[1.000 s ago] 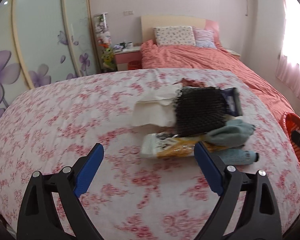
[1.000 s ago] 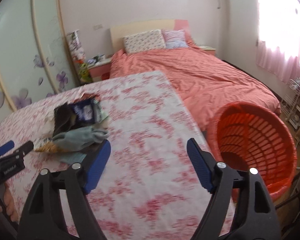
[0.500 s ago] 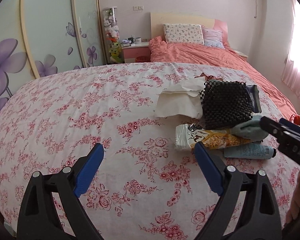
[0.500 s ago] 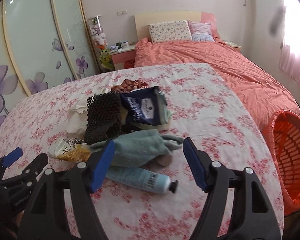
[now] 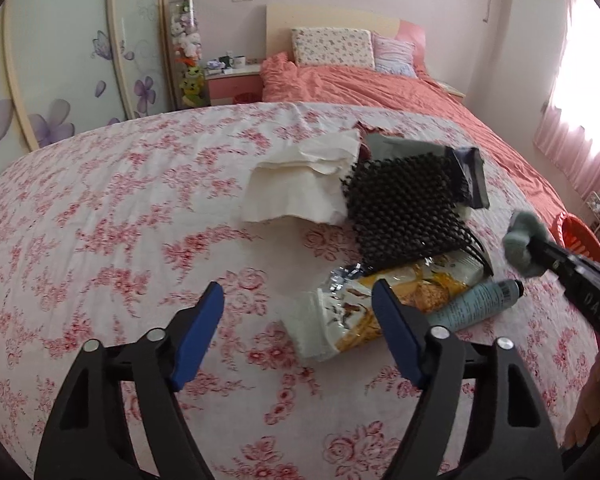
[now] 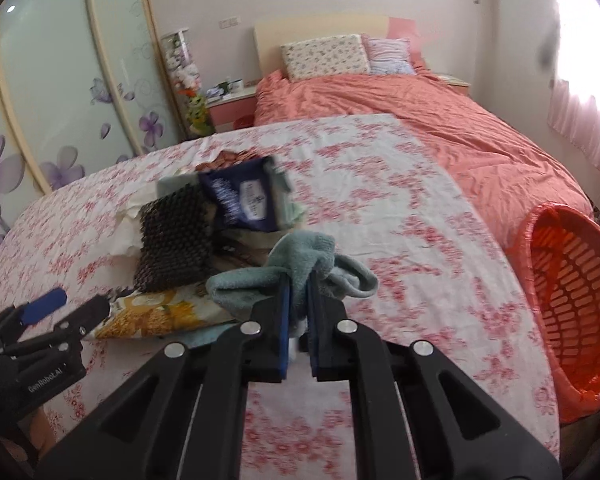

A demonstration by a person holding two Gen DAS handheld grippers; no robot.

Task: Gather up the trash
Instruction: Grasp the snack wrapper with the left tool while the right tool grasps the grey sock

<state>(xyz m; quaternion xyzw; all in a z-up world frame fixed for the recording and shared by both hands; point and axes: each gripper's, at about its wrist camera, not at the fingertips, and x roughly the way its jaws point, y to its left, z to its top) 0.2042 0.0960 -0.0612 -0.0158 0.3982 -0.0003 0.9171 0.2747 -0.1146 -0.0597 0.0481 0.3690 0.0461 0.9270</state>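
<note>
Now the right claw [image 6: 298, 286] pinches the teal cloth [image 6: 300, 258] above the floral counter [image 6: 400, 248]; the left claw [image 5: 298, 312], closing, holds nothing, the snack wrapper [image 5: 364, 304] at its two o'clock.

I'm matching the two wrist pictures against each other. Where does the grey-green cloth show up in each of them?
Left wrist view: the grey-green cloth is at the right edge, pinched at the tip of the right gripper, above the blue tube.
Right wrist view: it sits at the centre, clamped between that gripper's blue pads.
Shared landmark: the black mesh mat, left of the cloth in both.
</note>
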